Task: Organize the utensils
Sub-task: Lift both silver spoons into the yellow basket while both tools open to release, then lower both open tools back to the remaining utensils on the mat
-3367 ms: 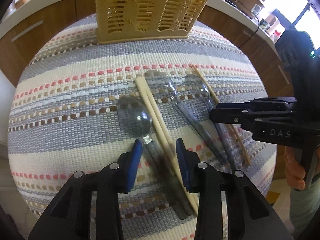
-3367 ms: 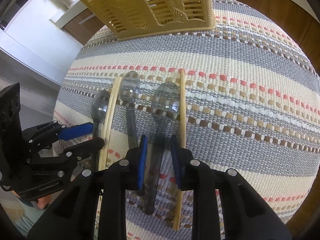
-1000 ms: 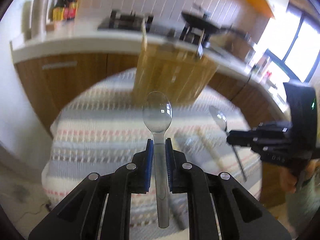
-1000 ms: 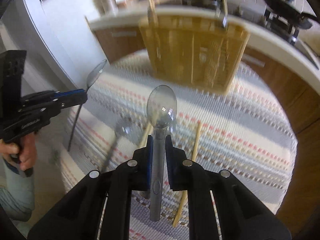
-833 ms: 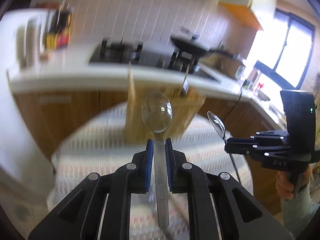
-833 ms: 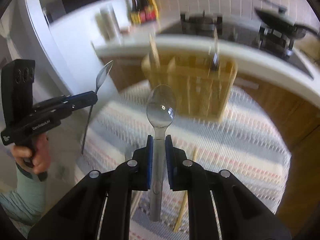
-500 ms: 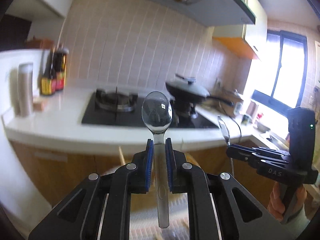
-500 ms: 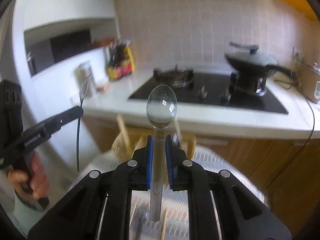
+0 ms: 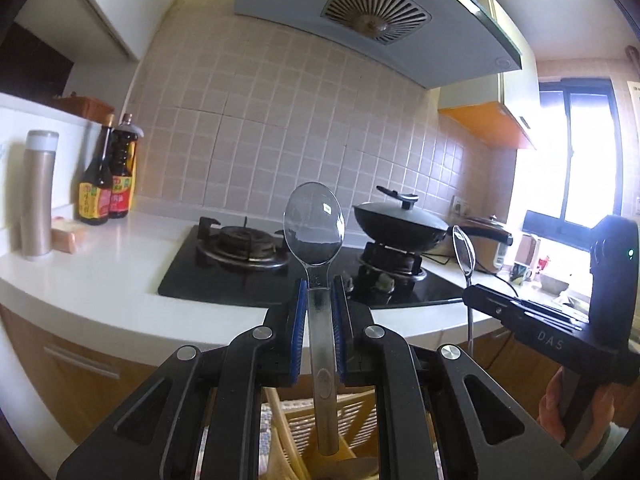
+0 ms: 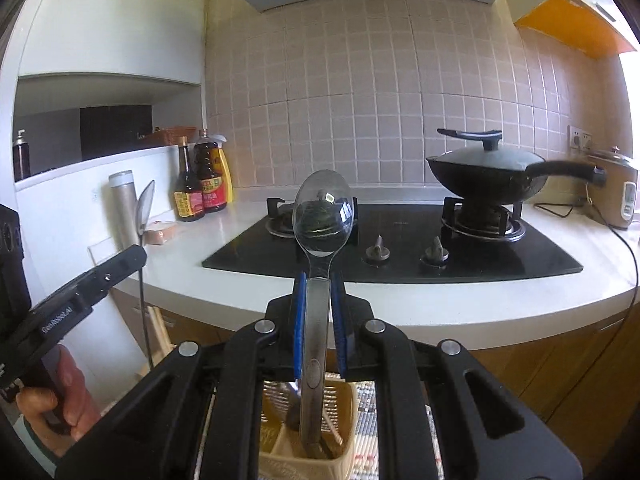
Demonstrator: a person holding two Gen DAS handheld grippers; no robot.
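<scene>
My left gripper [image 9: 318,292] is shut on a clear plastic spoon [image 9: 314,224], held upright with the bowl up and the handle end down over the tan slatted utensil basket [image 9: 356,420]. My right gripper [image 10: 319,288] is shut on a second clear spoon [image 10: 323,212], also upright, its handle end reaching into a compartment of the basket [image 10: 340,452]. Each gripper shows in the other's view: the right one [image 9: 470,292] at the right, the left one [image 10: 138,254] at the left, each with its spoon [image 9: 463,250] [image 10: 144,204].
Behind is a white counter [image 9: 100,264] with a black gas hob [image 10: 400,256], a lidded wok [image 10: 484,176], sauce bottles [image 9: 106,176], a tall flask [image 9: 38,196] and a rice cooker [image 10: 612,192]. Striped cloth [image 10: 366,428] shows beside the basket.
Both grippers have lifted their spoons off the striped cloth and tipped them upright, so the views swung from the table up to the kitchen wall. The handle ends now hang over the basket.
</scene>
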